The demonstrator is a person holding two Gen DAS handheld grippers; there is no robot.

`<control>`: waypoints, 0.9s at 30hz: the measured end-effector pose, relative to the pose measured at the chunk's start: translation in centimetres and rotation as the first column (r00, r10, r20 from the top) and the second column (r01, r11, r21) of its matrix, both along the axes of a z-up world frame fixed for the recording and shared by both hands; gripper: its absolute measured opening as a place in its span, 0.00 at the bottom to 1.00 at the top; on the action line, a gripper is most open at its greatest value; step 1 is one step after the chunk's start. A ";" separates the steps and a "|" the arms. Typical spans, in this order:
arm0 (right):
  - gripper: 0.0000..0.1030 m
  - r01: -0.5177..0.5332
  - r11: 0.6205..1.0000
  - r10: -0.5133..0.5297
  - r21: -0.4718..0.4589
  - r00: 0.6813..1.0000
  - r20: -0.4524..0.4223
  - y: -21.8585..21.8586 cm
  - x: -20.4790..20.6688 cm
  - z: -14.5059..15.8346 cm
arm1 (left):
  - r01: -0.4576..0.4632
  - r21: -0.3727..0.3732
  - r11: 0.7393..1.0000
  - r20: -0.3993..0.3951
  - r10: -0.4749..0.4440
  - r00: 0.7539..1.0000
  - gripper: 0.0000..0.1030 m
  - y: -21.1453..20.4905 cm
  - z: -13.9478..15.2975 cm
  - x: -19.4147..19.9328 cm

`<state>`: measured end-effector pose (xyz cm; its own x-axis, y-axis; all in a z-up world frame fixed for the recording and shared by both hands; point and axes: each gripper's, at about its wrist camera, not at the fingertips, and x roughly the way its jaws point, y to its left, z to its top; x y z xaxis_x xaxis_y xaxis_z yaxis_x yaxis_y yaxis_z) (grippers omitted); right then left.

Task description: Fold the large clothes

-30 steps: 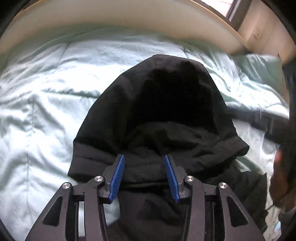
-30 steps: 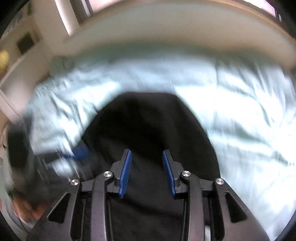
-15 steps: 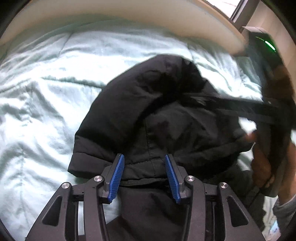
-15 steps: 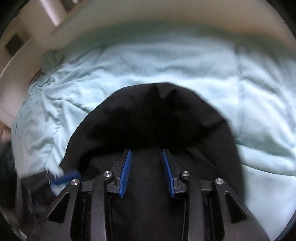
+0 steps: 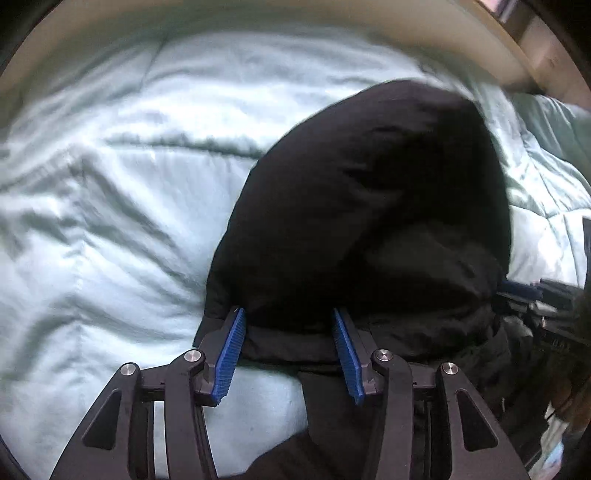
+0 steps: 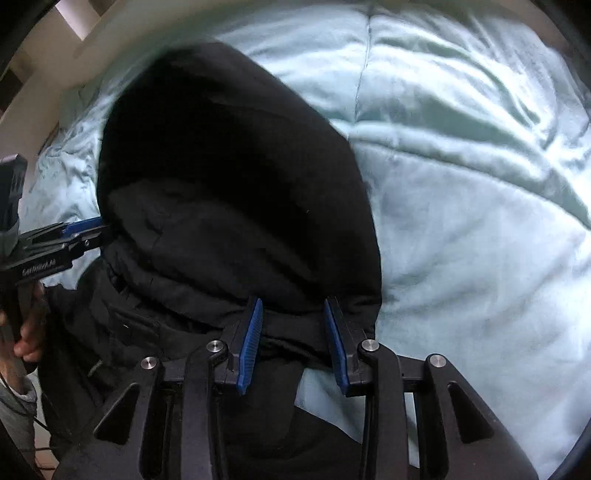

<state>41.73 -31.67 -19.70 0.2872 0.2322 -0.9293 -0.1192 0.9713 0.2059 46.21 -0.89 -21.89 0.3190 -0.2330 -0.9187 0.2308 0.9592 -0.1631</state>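
A large black hooded jacket (image 5: 369,206) lies bunched on a pale green quilt (image 5: 110,221), hood end away from me; it also shows in the right wrist view (image 6: 229,192). My left gripper (image 5: 288,350) is open, its blue pads either side of the garment's left lower edge. My right gripper (image 6: 291,336) is open over the garment's right lower edge. The left gripper also shows from the side in the right wrist view (image 6: 81,229), at the garment's left edge.
The quilt (image 6: 461,184) covers the bed on all sides of the garment. A beige headboard or bed edge (image 5: 258,18) curves along the far side. A wall and window corner (image 5: 535,48) sit at the far right.
The right gripper has left the top of the garment and come down to its right lower edge. The left gripper has shifted left, to the garment's left edge. The hood lies more closed.
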 end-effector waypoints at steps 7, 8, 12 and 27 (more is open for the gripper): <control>0.50 -0.059 0.991 0.048 0.118 0.994 0.093 -4.0 -1.2 6.0 | 0.106 0.120 0.987 0.147 -0.123 0.981 0.48 3.3 7.1 -1.8; 0.51 -0.067 0.990 0.055 0.123 0.993 0.100 -4.6 -0.8 6.4 | 0.120 0.117 0.986 0.161 -0.139 0.977 0.48 3.8 7.8 -1.4; 0.53 -0.110 0.984 0.098 0.141 0.991 0.088 -5.4 2.7 6.5 | 0.198 -0.068 0.978 0.143 -0.187 0.972 0.67 5.1 9.0 2.3; 0.44 -0.186 0.948 0.198 0.258 0.980 -0.020 -2.4 10.9 0.5 | 0.248 -0.371 0.895 -0.057 -0.289 0.956 0.58 1.9 0.0 9.6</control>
